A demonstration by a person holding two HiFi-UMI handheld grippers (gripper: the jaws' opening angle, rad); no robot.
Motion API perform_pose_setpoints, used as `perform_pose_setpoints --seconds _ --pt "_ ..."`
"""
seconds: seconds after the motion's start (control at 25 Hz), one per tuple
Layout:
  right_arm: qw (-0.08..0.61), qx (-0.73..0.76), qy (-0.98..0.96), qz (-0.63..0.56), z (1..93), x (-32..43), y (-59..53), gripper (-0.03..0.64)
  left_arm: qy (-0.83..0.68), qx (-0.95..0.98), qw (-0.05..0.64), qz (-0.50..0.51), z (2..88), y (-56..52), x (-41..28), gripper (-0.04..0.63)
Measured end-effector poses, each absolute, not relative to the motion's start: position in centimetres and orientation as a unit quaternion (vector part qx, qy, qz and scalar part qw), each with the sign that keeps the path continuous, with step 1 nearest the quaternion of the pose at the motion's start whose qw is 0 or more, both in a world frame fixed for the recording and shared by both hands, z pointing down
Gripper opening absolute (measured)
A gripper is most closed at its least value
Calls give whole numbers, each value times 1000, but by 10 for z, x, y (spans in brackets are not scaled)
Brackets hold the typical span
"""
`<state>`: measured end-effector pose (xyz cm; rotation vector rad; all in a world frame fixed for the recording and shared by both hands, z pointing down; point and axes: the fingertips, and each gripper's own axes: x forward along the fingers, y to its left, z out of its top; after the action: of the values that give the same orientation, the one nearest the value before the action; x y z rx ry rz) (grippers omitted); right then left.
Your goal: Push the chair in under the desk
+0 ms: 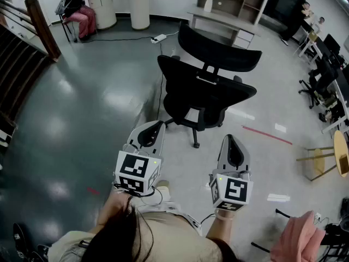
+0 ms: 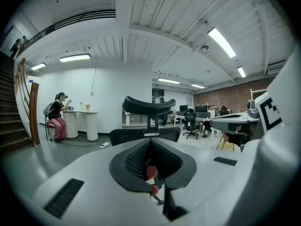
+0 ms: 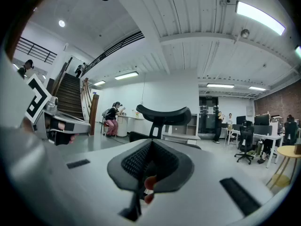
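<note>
A black office chair (image 1: 204, 89) with a curved headrest (image 1: 219, 51) stands on the grey floor, its back towards me. Beyond it is a grey desk (image 1: 210, 16) with a drawer unit and shelves behind. My left gripper (image 1: 155, 127) and right gripper (image 1: 231, 142) are held side by side short of the chair, apart from it, both shut with nothing in them. In the left gripper view the left gripper (image 2: 150, 144) points at the headrest (image 2: 148, 105). The right gripper view shows the right gripper (image 3: 151, 144) below the headrest (image 3: 164, 114).
A person (image 1: 76, 7) sits at a white rounded counter at the far left. A power strip (image 1: 159, 37) and its cable lie on the floor near the chair. A staircase (image 1: 22, 42) is at the left, a wooden stool (image 1: 322, 160) and more office chairs (image 1: 316, 86) at the right.
</note>
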<state>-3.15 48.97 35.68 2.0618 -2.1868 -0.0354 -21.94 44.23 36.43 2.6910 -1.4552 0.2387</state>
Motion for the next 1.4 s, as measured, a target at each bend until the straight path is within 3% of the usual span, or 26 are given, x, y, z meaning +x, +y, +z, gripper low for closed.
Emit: perform_pose_setpoints --seconds 1.04,1.4 --pt "84 725 -683 -27 351 -42 444 25 -423 904 32 61 363 378 -230 12" --pt "61 734 -676 -28 351 -30 431 26 -414 907 32 75 374 358 -223 12"
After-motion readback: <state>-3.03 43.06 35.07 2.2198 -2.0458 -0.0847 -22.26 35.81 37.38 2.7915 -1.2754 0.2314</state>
